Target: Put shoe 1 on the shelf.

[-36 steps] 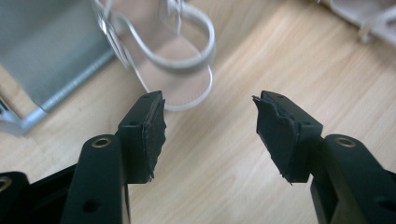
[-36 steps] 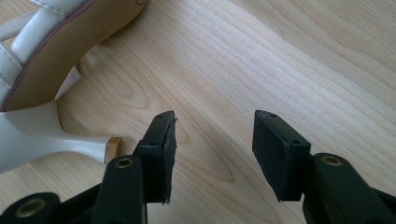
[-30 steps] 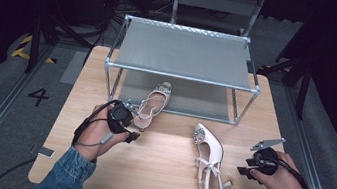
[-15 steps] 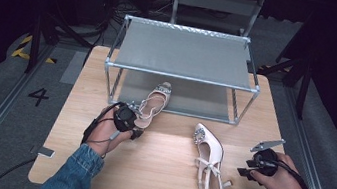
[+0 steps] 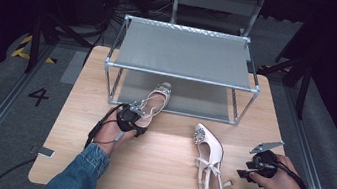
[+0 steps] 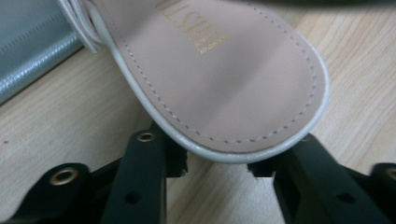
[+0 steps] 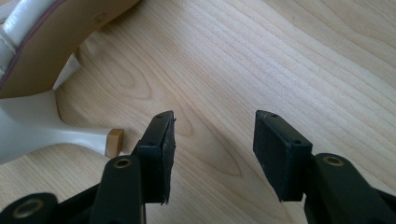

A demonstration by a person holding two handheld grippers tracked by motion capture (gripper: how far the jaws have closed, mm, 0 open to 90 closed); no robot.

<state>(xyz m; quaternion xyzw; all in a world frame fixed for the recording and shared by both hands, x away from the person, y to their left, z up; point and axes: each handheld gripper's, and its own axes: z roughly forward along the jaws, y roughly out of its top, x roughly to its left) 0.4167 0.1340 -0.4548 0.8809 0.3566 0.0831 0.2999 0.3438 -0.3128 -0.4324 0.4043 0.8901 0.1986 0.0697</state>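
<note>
Two white strappy high-heeled shoes lie on the wooden table (image 5: 159,174). The left shoe (image 5: 156,99) (image 6: 224,79) points its toe under the metal rack (image 5: 185,54). My left gripper (image 5: 140,114) (image 6: 217,165) is low at that shoe's heel end, and its jaws have just been closing. Their tips reach under the insole rim on either side, with bare wood showing between them. The right shoe (image 5: 208,153) (image 7: 32,126) lies on its side. My right gripper (image 5: 241,175) (image 7: 215,135) rests open just right of its thin heel, holding nothing.
The two-shelf rack of grey mesh stands across the back of the table. A small grey object (image 5: 45,152) lies by the table's front left edge. A chair (image 5: 218,3) stands behind the rack. Bare wood spreads between the two shoes.
My left hand has gone forward and down to the left shoe's heel, and its jaws stand narrower. The right hand and both shoes have stayed put.
</note>
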